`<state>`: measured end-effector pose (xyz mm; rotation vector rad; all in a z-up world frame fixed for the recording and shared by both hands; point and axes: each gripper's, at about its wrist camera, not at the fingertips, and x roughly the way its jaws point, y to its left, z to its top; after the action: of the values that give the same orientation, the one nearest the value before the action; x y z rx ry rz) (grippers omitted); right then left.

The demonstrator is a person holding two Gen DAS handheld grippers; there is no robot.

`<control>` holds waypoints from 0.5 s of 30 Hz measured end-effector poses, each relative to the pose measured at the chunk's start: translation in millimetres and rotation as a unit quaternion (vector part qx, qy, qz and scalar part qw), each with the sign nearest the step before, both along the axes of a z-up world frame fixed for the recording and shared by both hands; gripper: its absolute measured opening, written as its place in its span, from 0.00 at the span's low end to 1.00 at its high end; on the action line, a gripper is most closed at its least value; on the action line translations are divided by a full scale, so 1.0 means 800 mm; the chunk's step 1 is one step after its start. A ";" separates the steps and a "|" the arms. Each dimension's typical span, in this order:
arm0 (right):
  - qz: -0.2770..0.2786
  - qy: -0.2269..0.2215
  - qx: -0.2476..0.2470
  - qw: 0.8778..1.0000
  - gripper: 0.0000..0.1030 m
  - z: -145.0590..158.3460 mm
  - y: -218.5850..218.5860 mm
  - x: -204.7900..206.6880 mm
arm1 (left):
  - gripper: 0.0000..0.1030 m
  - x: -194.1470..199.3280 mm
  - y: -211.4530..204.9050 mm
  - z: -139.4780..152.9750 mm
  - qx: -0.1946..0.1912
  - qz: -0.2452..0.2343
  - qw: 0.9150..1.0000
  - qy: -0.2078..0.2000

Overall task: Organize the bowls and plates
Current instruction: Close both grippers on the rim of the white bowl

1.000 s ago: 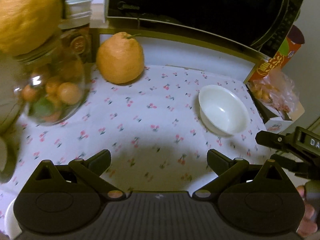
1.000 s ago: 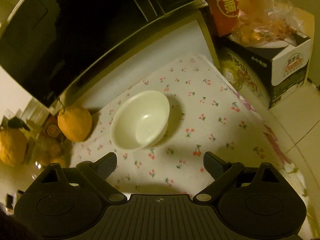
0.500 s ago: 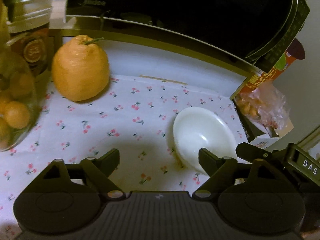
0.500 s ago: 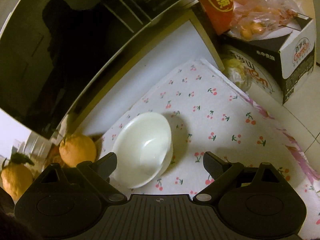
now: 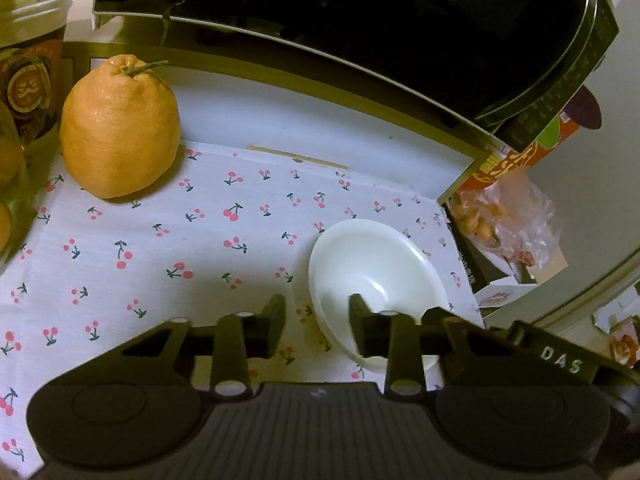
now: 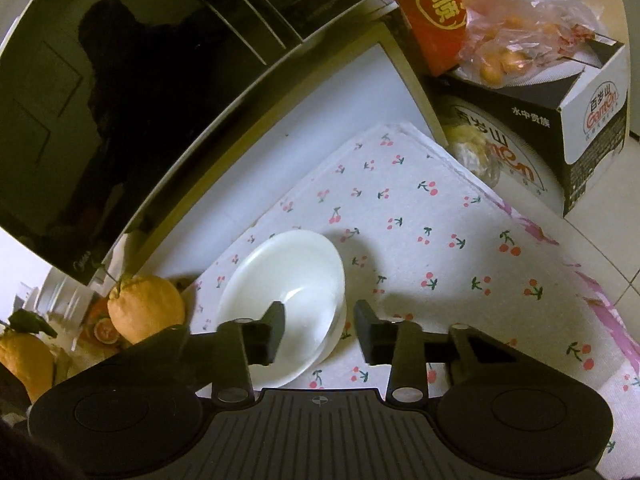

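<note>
A white bowl (image 5: pixel 372 276) (image 6: pixel 288 276) stands on the cherry-print cloth (image 5: pixel 160 240) in front of the microwave. My left gripper (image 5: pixel 318 322) straddles the bowl's left rim, with one finger inside the bowl and one outside on the cloth. Its jaws are closing, and a strip of cloth still shows between the outer pad and the bowl wall. My right gripper (image 6: pixel 320 326) straddles the opposite rim the same way. Its jaws are closing too, with a thin gap left at the outer pad. The right gripper's black housing (image 5: pixel 560 360) shows beside the bowl in the left wrist view.
A black microwave (image 5: pixel 360 20) runs along the back. A large orange citrus fruit (image 5: pixel 120 132) sits at the back left, next to a glass jar (image 5: pixel 8 200). To the right stand a red package (image 6: pixel 432 0) and a carton (image 6: pixel 592 120) holding a bag of small oranges (image 6: pixel 516 36).
Both grippers have come in and down onto the bowl from either side. Their jaws have narrowed from wide open to a small gap around its rim.
</note>
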<state>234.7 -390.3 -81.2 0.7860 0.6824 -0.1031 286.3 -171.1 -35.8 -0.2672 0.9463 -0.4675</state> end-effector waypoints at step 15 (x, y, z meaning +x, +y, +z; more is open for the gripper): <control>0.007 0.004 -0.003 1.000 0.17 0.002 0.001 0.002 | 0.10 0.003 -0.007 -0.004 -0.001 -0.008 1.000 0.004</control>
<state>236.5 -389.6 -79.9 0.7742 0.6946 -0.0952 288.4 -176.7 -38.7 -0.2630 0.9560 -0.4822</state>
